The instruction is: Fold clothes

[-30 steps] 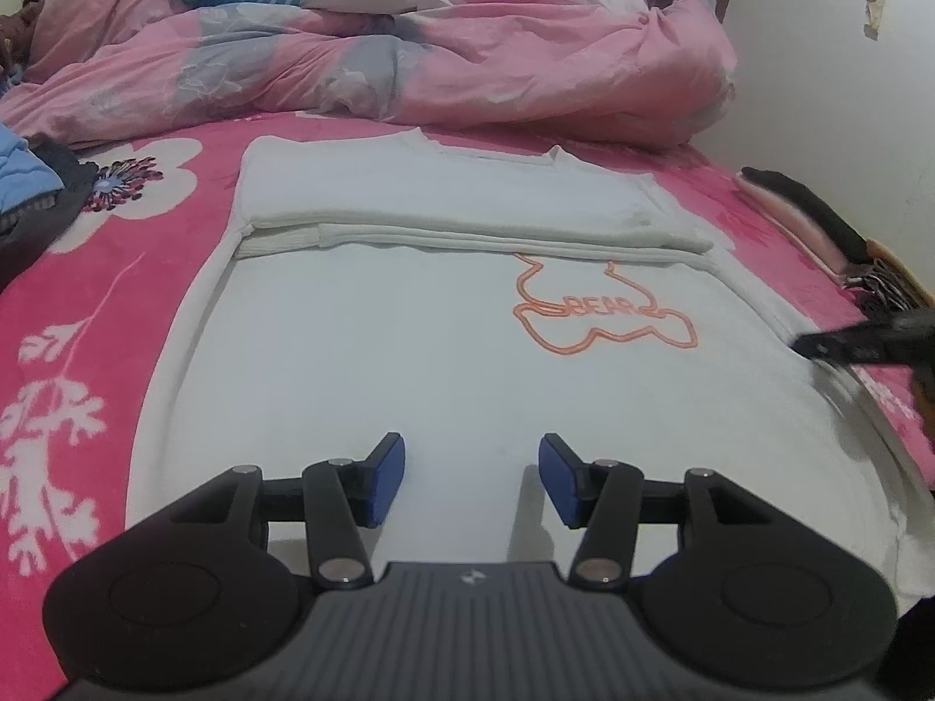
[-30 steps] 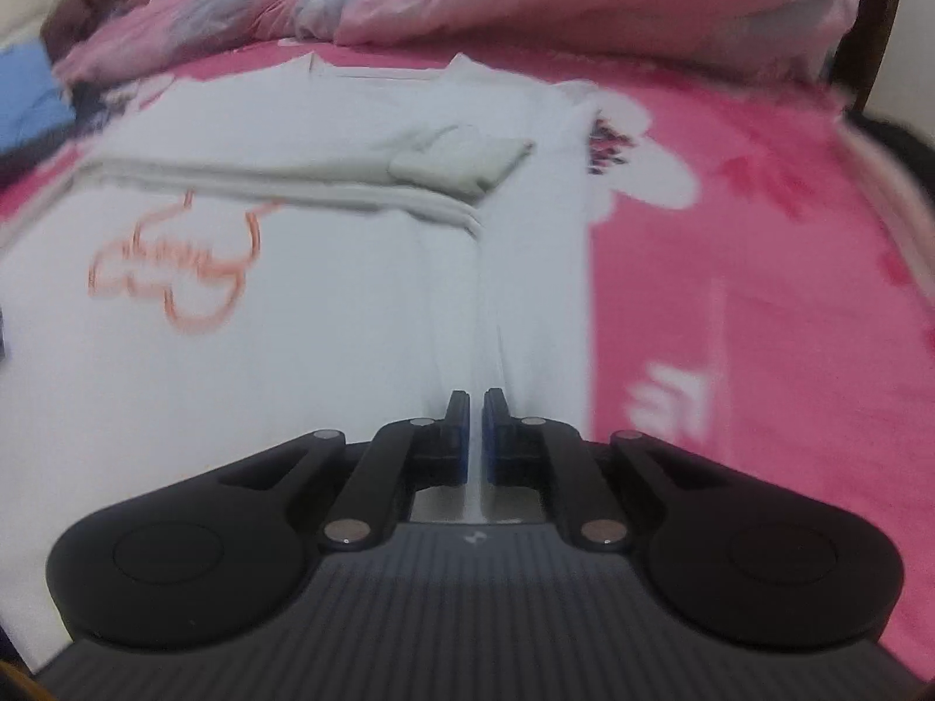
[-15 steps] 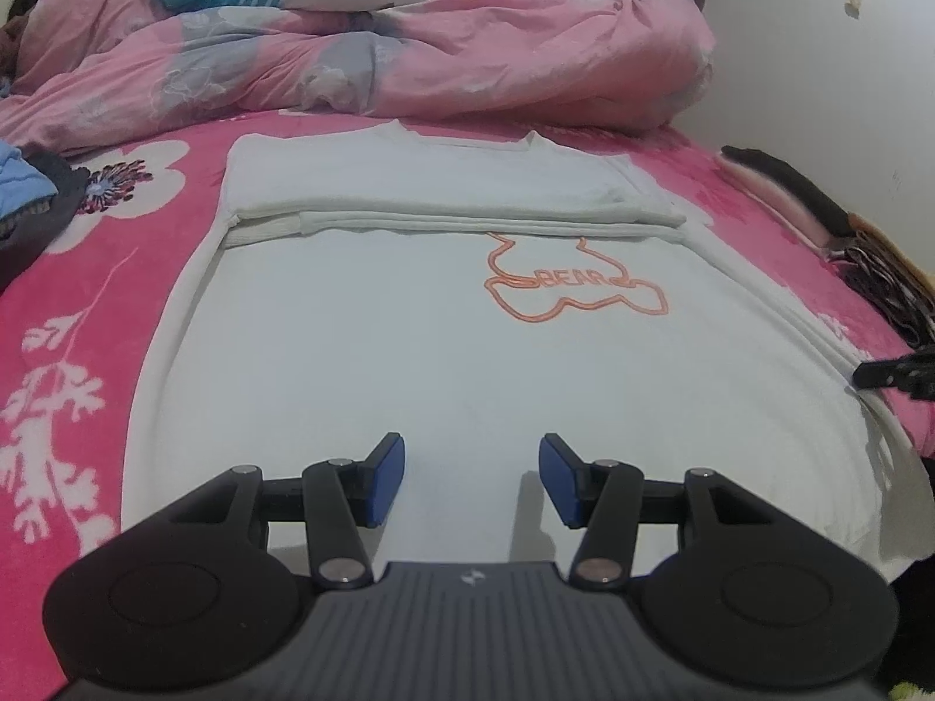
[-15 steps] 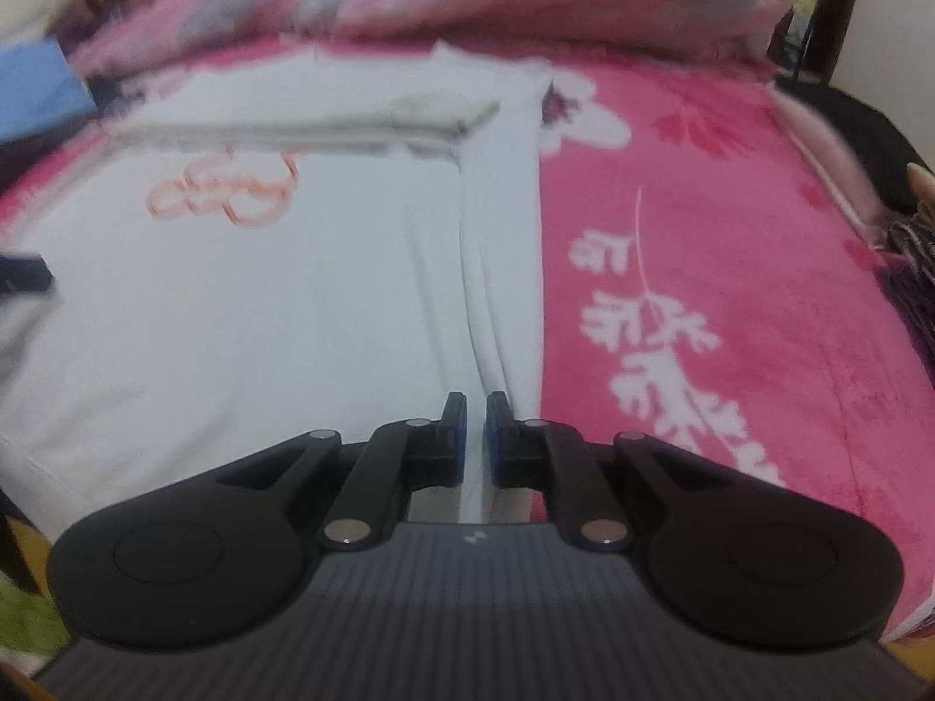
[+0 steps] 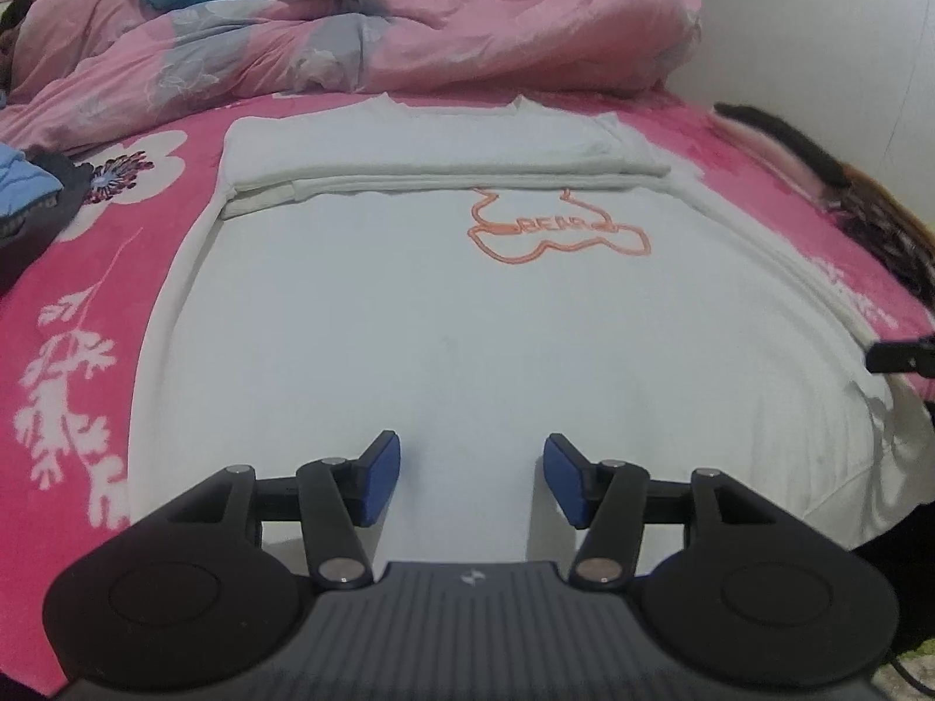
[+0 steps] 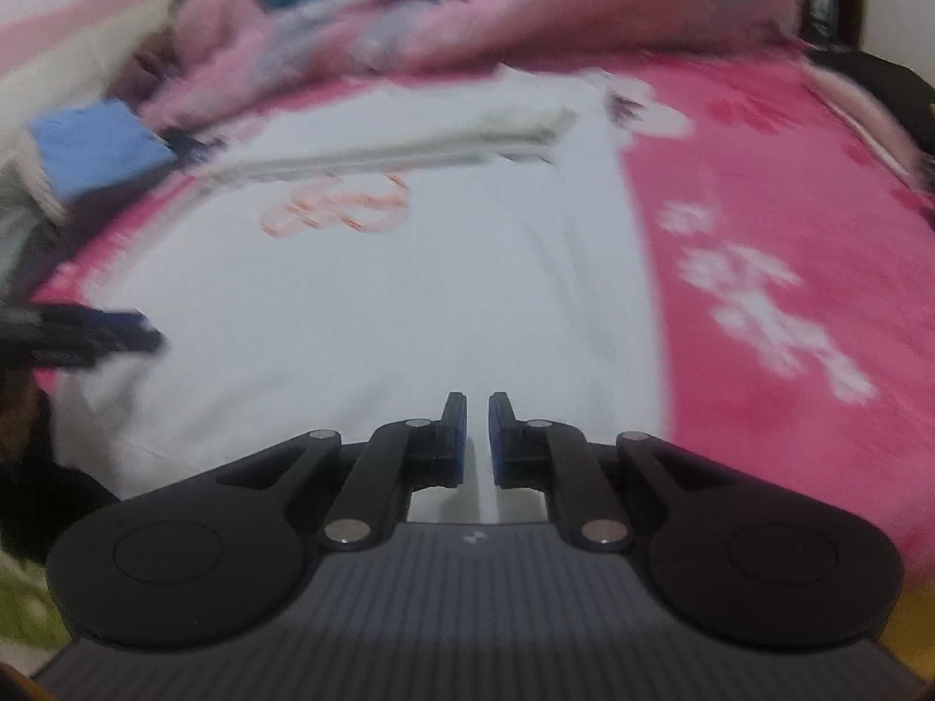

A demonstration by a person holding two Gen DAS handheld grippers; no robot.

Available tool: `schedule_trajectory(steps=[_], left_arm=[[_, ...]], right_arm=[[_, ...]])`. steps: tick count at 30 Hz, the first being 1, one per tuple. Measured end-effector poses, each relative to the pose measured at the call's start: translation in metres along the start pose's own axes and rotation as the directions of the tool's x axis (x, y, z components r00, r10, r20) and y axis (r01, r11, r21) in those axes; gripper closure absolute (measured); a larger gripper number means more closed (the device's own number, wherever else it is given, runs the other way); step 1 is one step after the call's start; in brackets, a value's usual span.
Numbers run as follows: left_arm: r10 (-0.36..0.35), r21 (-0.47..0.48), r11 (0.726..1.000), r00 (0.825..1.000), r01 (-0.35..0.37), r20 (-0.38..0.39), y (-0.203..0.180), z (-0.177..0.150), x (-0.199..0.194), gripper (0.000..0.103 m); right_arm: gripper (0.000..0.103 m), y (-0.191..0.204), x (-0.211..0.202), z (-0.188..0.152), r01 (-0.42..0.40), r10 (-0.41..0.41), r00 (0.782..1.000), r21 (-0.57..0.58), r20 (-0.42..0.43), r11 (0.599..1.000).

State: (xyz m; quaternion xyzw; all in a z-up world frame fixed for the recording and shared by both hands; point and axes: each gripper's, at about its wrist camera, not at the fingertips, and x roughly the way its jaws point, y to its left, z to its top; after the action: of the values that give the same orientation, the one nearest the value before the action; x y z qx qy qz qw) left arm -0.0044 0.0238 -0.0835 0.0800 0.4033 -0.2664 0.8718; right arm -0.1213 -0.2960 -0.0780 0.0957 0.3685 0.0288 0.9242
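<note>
1. A white garment (image 5: 444, 315) with an orange outline print (image 5: 561, 231) is seen spread flat on a pink flowered bedspread (image 5: 87, 269), its far end covered by a folded band of white cloth (image 5: 421, 146) lying across it just beyond the print.

2. The left gripper (image 5: 472, 479) is held low over the near part of the garment, near its middle; its blue pads (image 5: 380, 482) are parted wide and nothing is gripped between them.

3. The right gripper (image 6: 478, 438) is shown over the near right part of the cloth, beside a long lengthwise crease (image 6: 590, 269). Its jaws are drawn almost together, a thin slit being left between them; whether a pinch of cloth is caught there cannot be told from the blurred right wrist view.

4. A rumpled pink quilt (image 5: 467, 35) is piled at the far end of the bed, and a blue item (image 6: 99, 146) is seen at the far left.

5. The garment is judged light, soft and limp: little weight is to be expected, but sagging and wrinkling are likely wherever it is lifted by one point alone.

6. A hold is best taken at the near hem, one corner to each gripper, so that the edge is kept taut. A shallow pinch of the thin fabric could slip loose; a deep one could catch the bedspread beneath.
</note>
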Motion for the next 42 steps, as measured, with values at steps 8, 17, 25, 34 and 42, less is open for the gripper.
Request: schedule_trajectory(steps=[8, 17, 25, 34, 42], left_arm=[[0.054, 0.048, 0.998, 0.997, -0.051, -0.054, -0.017, -0.001, 0.000, 0.035], [0.123, 0.074, 0.991, 0.981, -0.113, -0.148, -0.035, 0.011, 0.008, 0.026], [0.191, 0.119, 0.978, 0.969, -0.174, -0.158, -0.048, 0.015, 0.012, 0.020], [0.223, 0.122, 0.971, 0.961, -0.204, -0.164, -0.051, 0.016, 0.014, 0.016], [0.234, 0.125, 0.969, 0.958, -0.215, -0.168, -0.052, 0.016, 0.014, 0.015]], right_arm=[[0.095, 0.044, 0.021, -0.023, -0.086, 0.078, 0.993, -0.097, -0.084, 0.992], [0.095, 0.054, 0.026, -0.008, -0.121, 0.118, 0.992, -0.073, -0.054, 0.990], [0.093, 0.075, 0.017, -0.031, -0.257, 0.244, 0.962, -0.098, -0.125, 0.961], [0.091, 0.058, 0.020, -0.028, -0.213, 0.209, 0.973, -0.034, -0.101, 0.976], [0.084, 0.046, 0.001, -0.030, -0.226, 0.227, 0.972, 0.024, -0.065, 0.974]])
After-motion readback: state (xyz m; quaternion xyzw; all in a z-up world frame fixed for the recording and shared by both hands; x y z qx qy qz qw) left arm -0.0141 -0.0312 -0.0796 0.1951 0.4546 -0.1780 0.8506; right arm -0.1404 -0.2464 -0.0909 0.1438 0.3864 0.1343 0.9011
